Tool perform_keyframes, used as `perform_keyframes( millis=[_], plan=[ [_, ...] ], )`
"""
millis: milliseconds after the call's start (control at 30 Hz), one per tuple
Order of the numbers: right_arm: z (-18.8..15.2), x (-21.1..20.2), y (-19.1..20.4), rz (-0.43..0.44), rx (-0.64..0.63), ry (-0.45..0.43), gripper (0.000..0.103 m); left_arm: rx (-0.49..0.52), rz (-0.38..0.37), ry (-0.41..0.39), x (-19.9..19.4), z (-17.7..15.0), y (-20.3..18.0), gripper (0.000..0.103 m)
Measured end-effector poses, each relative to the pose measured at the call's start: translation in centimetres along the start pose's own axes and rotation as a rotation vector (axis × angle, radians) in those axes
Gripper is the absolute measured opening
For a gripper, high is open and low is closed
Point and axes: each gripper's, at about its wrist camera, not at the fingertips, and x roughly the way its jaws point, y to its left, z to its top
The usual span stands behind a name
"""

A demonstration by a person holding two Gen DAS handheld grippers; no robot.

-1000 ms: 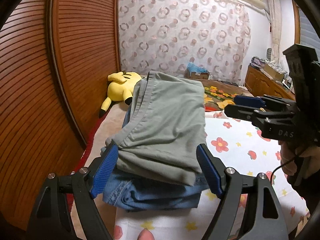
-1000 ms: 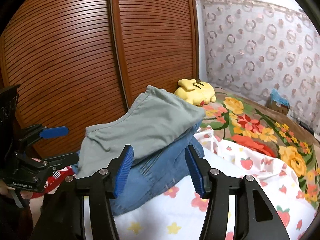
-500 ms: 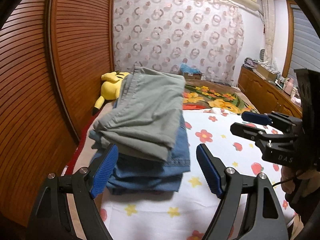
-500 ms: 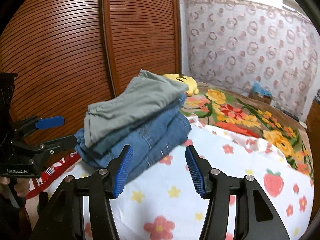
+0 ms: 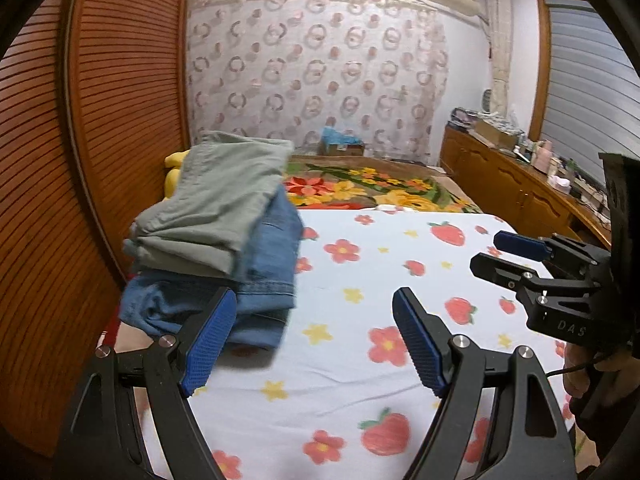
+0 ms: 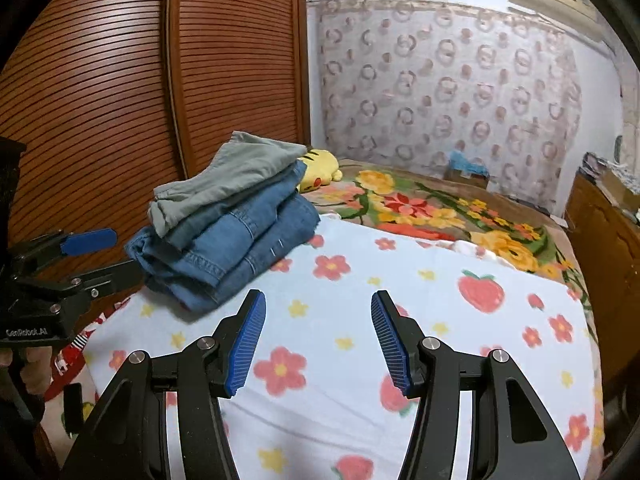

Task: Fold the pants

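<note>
Both grippers, left [image 5: 312,344] and right [image 6: 318,340], gape empty. Folded pants [image 6: 228,220] sit ahead-left; we keep clear of the stack.

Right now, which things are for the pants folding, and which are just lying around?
For the job: grey-green pants folded on top of the blue jeans; left gripper and right gripper, both open and empty.

Just lying around: yellow plush toy, flowered blanket, strawberry sheet.

Slatted wooden wardrobe [image 6: 120,92], ring-patterned curtain [image 6: 448,80]
</note>
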Motion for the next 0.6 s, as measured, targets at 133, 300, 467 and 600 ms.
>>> perform_keyframes(
  millis=[133, 300, 467, 600],
  plan=[
    [-1.4, -2.2, -0.5, -0.025, 0.047, -0.004, 0.057, 0.019, -0.027, -0.008, -0.9, -0.6, -1.9, 0.081],
    [-2.8, -4.8, -1.4, -0.071, 0.077, -0.007, 0.057, 0.050, -0.058, -0.010, -1.6, -1.0, -4.7, 0.081],
    [-3.9, -7.6, -2.4, -0.131, 0.095, -0.019, 0.057, 0.076, -0.086, -0.016, -1.9, -1.1, -7.3, 0.081],
    [-4.2, -8.8, -2.0, -0.168, 0.115, -0.025, 0.057, 0.093, -0.105, -0.018, -2.4, -1.1, -9.1, 0.081]
  ],
)
